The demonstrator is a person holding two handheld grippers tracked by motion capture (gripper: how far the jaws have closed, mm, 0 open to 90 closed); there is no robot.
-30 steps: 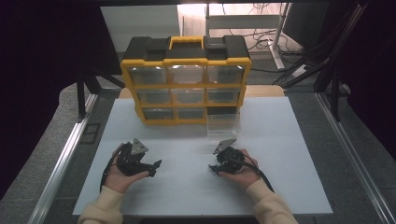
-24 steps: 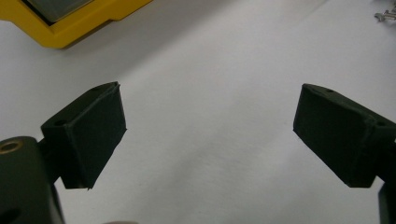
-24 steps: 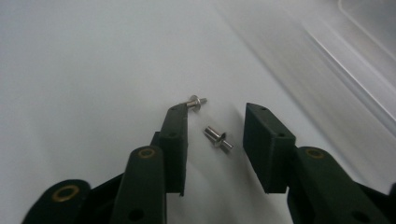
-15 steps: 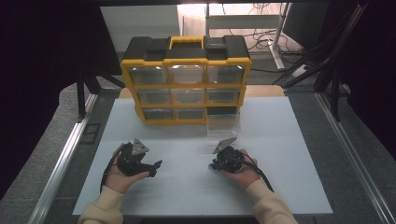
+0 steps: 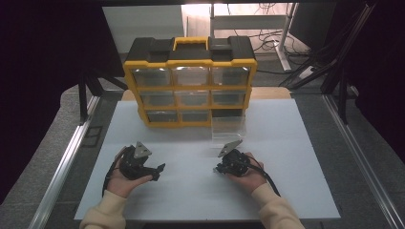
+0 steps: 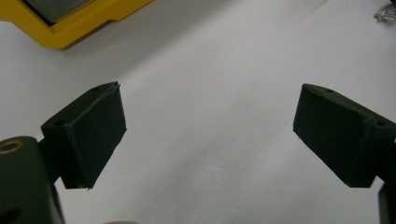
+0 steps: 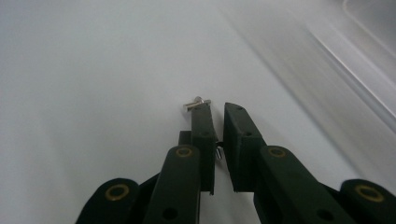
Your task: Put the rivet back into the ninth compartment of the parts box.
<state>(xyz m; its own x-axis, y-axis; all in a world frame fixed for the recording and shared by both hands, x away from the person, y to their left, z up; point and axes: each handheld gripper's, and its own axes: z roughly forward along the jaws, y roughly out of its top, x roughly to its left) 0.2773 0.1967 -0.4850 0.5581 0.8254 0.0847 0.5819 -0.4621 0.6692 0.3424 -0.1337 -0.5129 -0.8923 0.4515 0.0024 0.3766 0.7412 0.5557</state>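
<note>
High view looks forward and down on the white table [image 5: 286, 191]; the 2 gripper views sit close above that same table surface.

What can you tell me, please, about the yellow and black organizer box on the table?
The organizer stands upright at the table's far edge, yellow plastic frame, black top with a yellow handle. It holds three rows of three clear drawers; the bottom-right slot is empty and dark. A clear drawer lies on the table just before that slot.
</note>
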